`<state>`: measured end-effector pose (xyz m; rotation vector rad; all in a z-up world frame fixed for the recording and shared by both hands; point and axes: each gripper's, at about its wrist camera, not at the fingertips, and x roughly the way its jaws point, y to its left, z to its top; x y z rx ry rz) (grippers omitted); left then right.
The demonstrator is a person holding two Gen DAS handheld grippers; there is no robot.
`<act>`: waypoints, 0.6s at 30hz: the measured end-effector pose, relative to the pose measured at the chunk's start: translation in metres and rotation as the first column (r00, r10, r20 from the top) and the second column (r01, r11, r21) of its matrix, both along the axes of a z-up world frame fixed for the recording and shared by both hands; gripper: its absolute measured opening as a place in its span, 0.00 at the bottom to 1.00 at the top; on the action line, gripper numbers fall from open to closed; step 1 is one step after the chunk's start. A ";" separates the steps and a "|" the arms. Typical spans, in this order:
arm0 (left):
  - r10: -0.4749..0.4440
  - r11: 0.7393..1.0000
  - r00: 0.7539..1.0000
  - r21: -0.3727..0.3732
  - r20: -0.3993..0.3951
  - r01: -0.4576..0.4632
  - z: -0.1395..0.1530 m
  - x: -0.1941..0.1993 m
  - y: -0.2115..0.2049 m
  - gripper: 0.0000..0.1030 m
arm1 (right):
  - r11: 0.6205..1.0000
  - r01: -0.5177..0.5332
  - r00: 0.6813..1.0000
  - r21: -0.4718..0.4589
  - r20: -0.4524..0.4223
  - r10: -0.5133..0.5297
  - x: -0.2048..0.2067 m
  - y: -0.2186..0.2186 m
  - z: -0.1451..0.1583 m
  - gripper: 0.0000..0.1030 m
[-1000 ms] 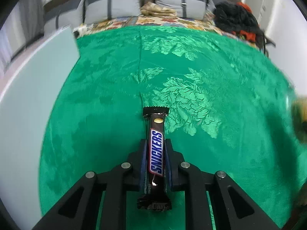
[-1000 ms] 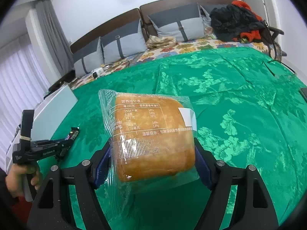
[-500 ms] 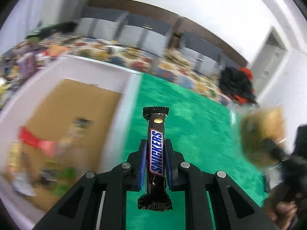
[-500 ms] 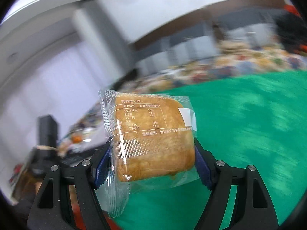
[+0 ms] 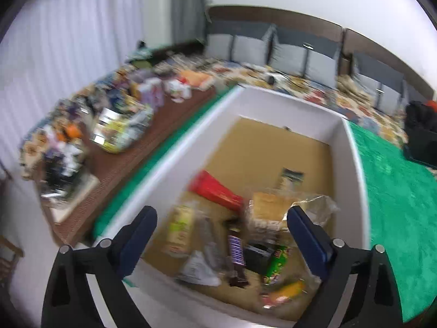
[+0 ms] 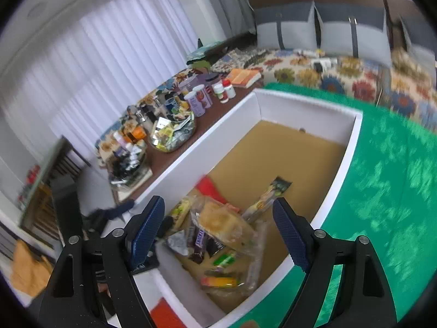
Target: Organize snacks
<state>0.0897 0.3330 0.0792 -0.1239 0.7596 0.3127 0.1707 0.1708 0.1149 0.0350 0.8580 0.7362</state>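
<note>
A bed under a green patterned damask cover (image 6: 396, 180) carries a large white rectangular box with a tan cardboard floor (image 5: 352, 147), and everything else is placed from that box. Its long axis runs away from both cameras toward the grey headboard cushions (image 6: 352, 35). Beyond the box's left wall stands a brown wooden side counter (image 6: 218, 112) crowded with jars and bottles.

Inside the box, at its near end, lies a heap of snacks. The clear-wrapped golden bread loaf (image 6: 221, 224) sits on top of the heap near the middle, tilted, its long axis running roughly from the near-left to the far-right of the box. Just left of it, the dark brown Snickers bar (image 6: 199, 242) lies with its long axis pointing roughly along the box's length; in the left wrist view the bar (image 5: 236, 254) is blurred.

Above the box's near end, the left gripper (image 5: 221, 235) has its blue-padded fingers (image 5: 136, 232) spread wide and holds nothing. The right gripper (image 6: 218, 227) hangs there too, fingers (image 6: 289, 235) likewise parted and bare.
</note>
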 end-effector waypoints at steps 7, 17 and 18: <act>0.131 0.987 0.991 0.098 -0.011 -0.130 0.022 -0.010 0.006 1.00 | 0.998 0.032 0.998 -0.047 0.049 -0.030 -0.008 0.000 0.001 0.82; 0.120 0.990 0.987 0.086 -0.111 -0.111 0.020 -0.010 -0.004 1.00 | 0.979 0.089 0.996 -0.181 0.015 -0.088 -0.015 0.001 -0.033 0.82; 0.119 0.990 0.987 0.083 -0.108 -0.110 0.021 -0.010 -0.005 1.00 | 0.978 0.092 0.996 -0.187 0.014 -0.091 -0.014 0.001 -0.034 0.82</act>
